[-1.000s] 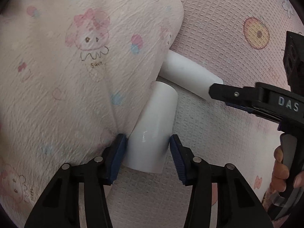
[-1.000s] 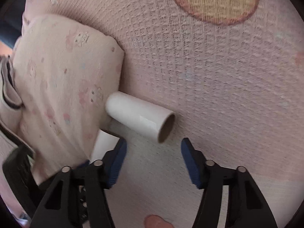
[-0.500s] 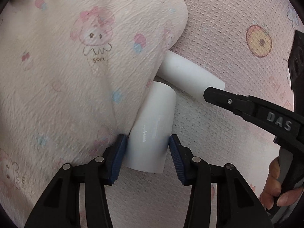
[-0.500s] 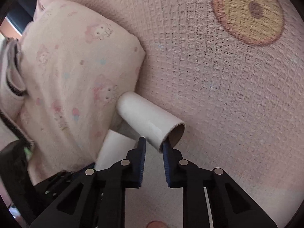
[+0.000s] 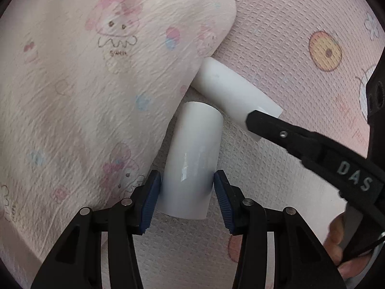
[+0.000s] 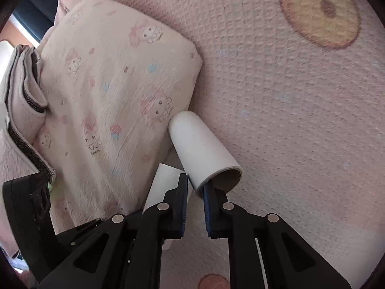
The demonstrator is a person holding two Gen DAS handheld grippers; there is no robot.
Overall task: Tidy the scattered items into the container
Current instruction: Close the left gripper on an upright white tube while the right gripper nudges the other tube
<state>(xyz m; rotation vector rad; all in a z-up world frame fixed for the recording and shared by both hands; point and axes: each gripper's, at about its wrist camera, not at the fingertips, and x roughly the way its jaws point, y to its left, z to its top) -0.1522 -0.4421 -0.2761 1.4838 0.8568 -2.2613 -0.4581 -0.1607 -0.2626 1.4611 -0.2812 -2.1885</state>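
Two white rolls lie on a pink waffle blanket [image 5: 288, 36] against a cartoon-print pillow [image 5: 96, 96]. The nearer roll [image 5: 195, 144] sits between my left gripper's blue pads, and the left gripper [image 5: 185, 187] is shut on its lower end. The farther roll [image 6: 199, 144] is hollow, with its open end toward my right gripper [image 6: 196, 190]. That gripper is shut on the roll's wall, one finger inside the opening and one outside. In the left wrist view the right gripper's tip [image 5: 252, 120] covers the end of the farther roll [image 5: 231, 89].
The pillow [image 6: 115, 84] presses against both rolls on the left. A pink fleecy item with an open zip [image 6: 24, 110] lies past the pillow. The blanket [image 6: 300, 96] stretches flat to the right. A hand [image 5: 336, 240] holds the right gripper's handle.
My right gripper went from wide open in front of the farther roll to shut on the rim of its open end. The left gripper kept its hold on the nearer roll.
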